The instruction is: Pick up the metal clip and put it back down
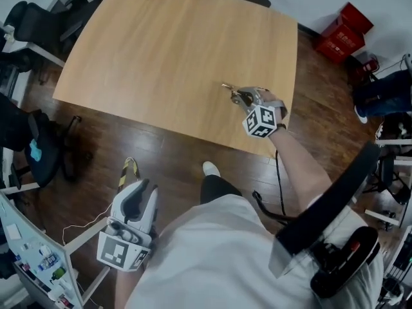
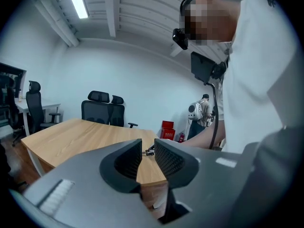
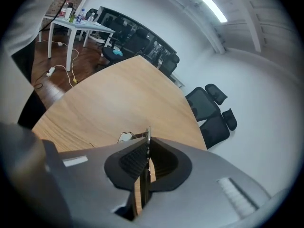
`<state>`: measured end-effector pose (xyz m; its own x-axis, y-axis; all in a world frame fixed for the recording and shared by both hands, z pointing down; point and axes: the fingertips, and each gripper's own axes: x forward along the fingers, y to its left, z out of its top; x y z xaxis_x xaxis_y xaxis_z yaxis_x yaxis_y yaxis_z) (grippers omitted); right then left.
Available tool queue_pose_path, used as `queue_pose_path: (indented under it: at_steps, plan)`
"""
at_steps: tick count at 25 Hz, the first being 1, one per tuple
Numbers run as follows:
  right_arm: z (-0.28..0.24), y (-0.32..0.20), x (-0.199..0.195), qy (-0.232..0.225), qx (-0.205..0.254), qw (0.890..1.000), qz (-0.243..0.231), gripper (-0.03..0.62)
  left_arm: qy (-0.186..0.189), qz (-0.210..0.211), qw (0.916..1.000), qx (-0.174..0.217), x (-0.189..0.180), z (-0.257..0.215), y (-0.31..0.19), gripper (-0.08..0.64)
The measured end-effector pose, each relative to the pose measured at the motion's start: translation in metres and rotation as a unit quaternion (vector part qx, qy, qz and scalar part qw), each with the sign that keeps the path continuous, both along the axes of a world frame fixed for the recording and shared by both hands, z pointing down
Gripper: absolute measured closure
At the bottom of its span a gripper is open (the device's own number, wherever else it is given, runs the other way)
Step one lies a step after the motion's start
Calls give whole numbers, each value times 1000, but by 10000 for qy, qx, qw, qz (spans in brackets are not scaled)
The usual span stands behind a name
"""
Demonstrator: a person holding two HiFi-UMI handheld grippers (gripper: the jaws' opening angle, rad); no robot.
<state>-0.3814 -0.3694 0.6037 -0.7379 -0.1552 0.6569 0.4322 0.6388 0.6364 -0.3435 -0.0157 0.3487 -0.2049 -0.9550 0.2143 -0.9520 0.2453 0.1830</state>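
Note:
The metal clip [image 1: 232,90] is at the near right part of the wooden table [image 1: 167,50], with my right gripper [image 1: 244,98] shut on it. In the right gripper view a thin metal edge of the clip [image 3: 148,134] stands pinched between the pads, and its wire loop [image 3: 125,136] pokes out to the left. Whether the clip touches the tabletop, I cannot tell. My left gripper [image 1: 138,188] hangs low beside the person's leg, off the table, open and holding nothing. In the left gripper view [image 2: 148,150] the clip [image 2: 150,151] shows far off through the gap.
Black office chairs [image 2: 102,110] stand at the table's far side. Red crates [image 1: 343,32] sit on the floor at the right. Another black chair [image 1: 38,147] is at the left. A white desk [image 3: 80,25] stands beyond the table. A yellow-black striped item [image 1: 129,168] lies on the floor.

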Motion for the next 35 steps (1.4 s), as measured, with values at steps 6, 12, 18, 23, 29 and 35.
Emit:
queue_pose_path:
  at_steps: [6, 12, 18, 23, 29, 35]
  plan:
    - [28, -1, 5, 161, -383, 9991, 7, 563, 76, 20, 10000, -43, -11, 4, -19, 489]
    - [36, 3, 8, 176, -1109, 9936, 139, 442, 35, -13, 10000, -58, -12, 4, -18, 489]
    - [8, 24, 11, -35, -1087, 9940, 81, 429, -147, 26, 9998, 108, -3, 0, -1, 489]
    - [-42, 71, 42, -458, -724, 9963, -18, 428, -342, 183, 9988, 297, 23, -9, 31, 489]
    - [-103, 153, 117, -997, -844, 9911, 255, 434, -491, 798, 9938, 593, 83, -14, 71, 489]
    - [-144, 232, 208, -1249, -1068, 9848, 556, 439, -429, 1389, 9870, 691, 141, -7, 98, 489]
